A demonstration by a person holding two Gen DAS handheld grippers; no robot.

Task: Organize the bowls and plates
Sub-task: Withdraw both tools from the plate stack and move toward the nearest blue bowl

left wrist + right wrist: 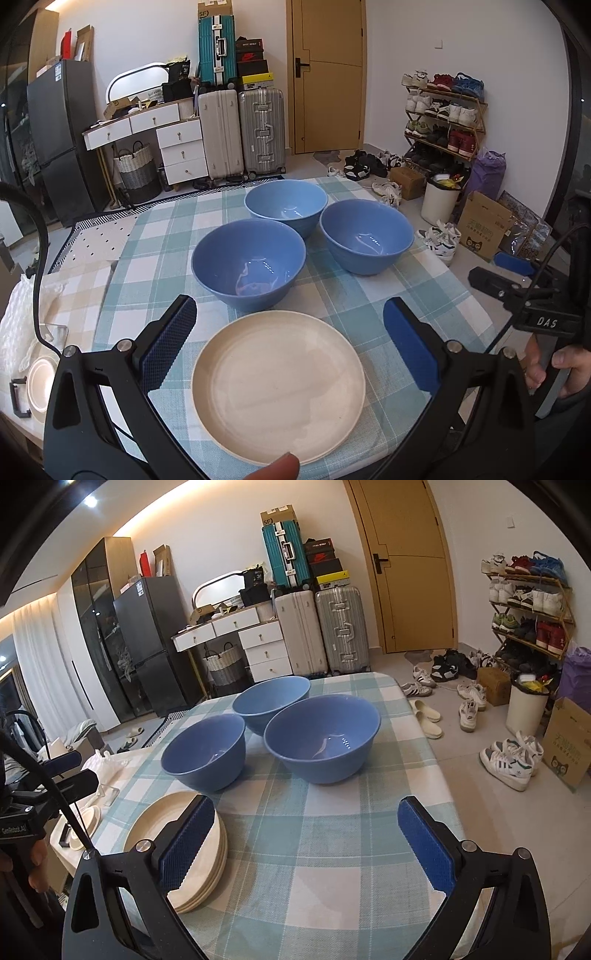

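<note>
Plates (277, 387) stacked between released left tongs (290, 339); three bowls (322, 734) beyond released right tongs (306, 834), unnested. Next: nest bowls.

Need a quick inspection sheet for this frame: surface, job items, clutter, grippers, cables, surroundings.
Surface: table under a teal and white checked cloth, flat.
Job's things: three blue bowls, near-left bowl, far bowl, right bowl, all upright, empty and unstacked; stack of cream plates at the near edge, top plate empty.
Clutter: white bag and a clear plastic piece at the table's left side; more cream dishes lower left.
Grippers: left gripper open, jaws either side of the plate stack; right gripper open over bare cloth.
Cables: black cable looping at left.
Surroundings: suitcases, shoe rack, door.
</note>
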